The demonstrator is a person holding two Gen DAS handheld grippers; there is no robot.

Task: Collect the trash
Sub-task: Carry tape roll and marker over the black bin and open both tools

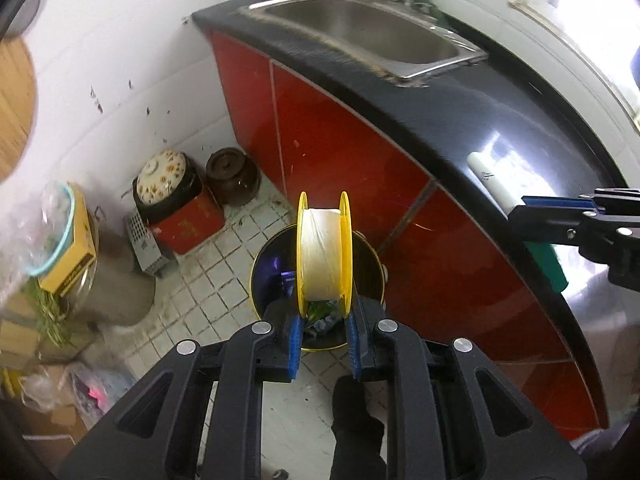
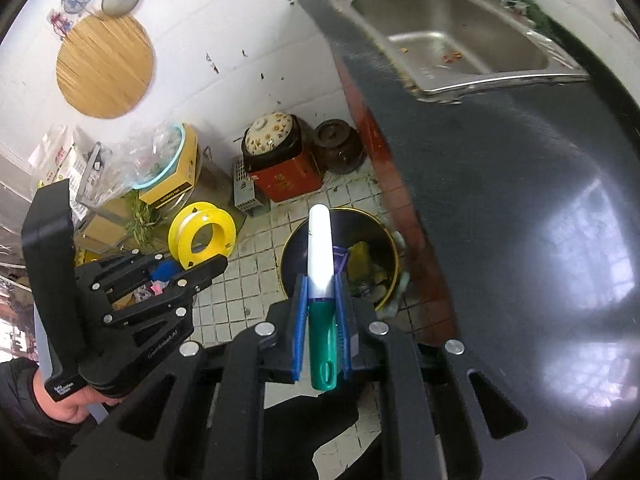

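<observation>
My left gripper (image 1: pixel 323 308) is shut on a yellow spool (image 1: pixel 320 248) wound with white line, held upright directly over a black trash bin with a yellow rim (image 1: pixel 267 264). Litter lies in the bin's bottom. My right gripper (image 2: pixel 320 284) is shut on a pen with a white cap and green body (image 2: pixel 320 248), hanging just left of the bin (image 2: pixel 296 240). The right wrist view shows the left gripper (image 2: pixel 200 270) with the spool (image 2: pixel 182 236) to the left. In the left wrist view the right gripper (image 1: pixel 524 210) and pen (image 1: pixel 486 178) are over the counter edge.
A black counter (image 1: pixel 460 120) with red cabinet fronts (image 1: pixel 340 140) and a steel sink (image 1: pixel 360 28) runs along the right. A floral-lidded pot on a red tin (image 1: pixel 162 176) and a brown jar (image 1: pixel 230 172) stand by the wall. Boxes and bags (image 2: pixel 168 184) crowd the left.
</observation>
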